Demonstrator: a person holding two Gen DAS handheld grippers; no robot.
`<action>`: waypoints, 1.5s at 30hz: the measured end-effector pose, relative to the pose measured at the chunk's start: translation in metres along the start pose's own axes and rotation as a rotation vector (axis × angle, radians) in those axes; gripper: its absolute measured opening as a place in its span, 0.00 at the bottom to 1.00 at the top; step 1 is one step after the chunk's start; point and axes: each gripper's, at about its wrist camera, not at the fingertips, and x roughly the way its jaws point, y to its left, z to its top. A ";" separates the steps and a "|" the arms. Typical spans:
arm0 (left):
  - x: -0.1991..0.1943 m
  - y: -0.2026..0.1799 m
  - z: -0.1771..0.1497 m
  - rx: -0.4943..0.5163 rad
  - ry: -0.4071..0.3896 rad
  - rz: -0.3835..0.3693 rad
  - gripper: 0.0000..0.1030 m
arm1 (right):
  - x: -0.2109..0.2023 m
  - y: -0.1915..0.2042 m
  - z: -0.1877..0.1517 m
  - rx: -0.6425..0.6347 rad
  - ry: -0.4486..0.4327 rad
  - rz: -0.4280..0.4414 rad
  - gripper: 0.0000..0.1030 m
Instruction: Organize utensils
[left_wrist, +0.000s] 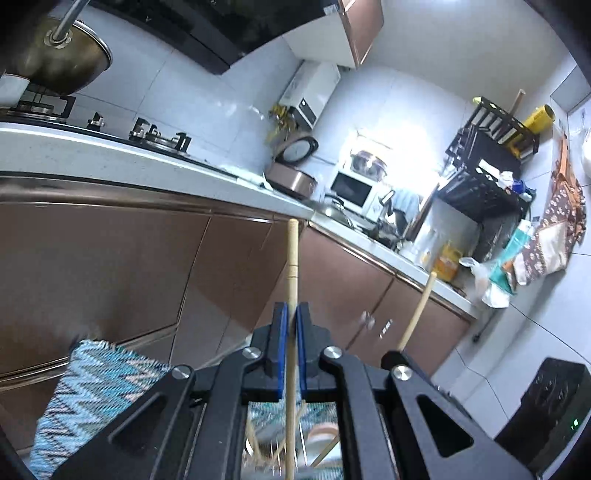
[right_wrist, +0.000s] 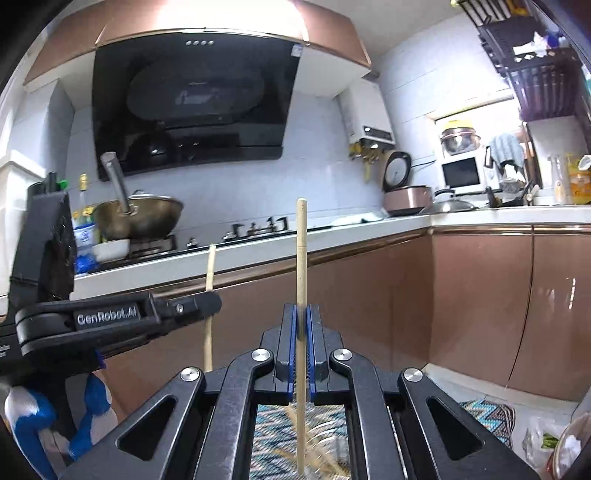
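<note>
1. Chopstick in your left gripper (left_wrist: 292, 317) — this chopstick (left_wrist: 292, 266) is pinched between the blue pads and points up, in front of the brown cabinets (left_wrist: 110, 266).
2. Your right gripper (right_wrist: 302, 321) pinches the other chopstick (right_wrist: 301, 258) the same way.
3. Each stick is thin and smooth, so it could slip or tip if you jerk.
4. The two sticks are near each other — they could bump.
5. More sticks sit blurry below on the zigzag cloth (right_wrist: 269, 435); lowering fast could knock them.

Brightly lit; blown-out glare around the microwave (left_wrist: 351, 190) and above the hood (right_wrist: 192, 107); heavily curved, vignetted edges; blurred bottom foreground.
</note>
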 end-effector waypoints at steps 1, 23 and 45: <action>0.008 -0.002 -0.005 0.007 -0.015 0.010 0.04 | 0.004 -0.004 -0.003 0.003 -0.002 -0.006 0.05; -0.003 0.008 -0.046 0.039 -0.078 0.104 0.36 | -0.008 -0.029 -0.048 0.037 0.014 -0.071 0.33; -0.191 -0.039 -0.058 0.268 -0.023 0.409 0.71 | -0.179 0.019 -0.008 -0.047 0.080 -0.337 0.99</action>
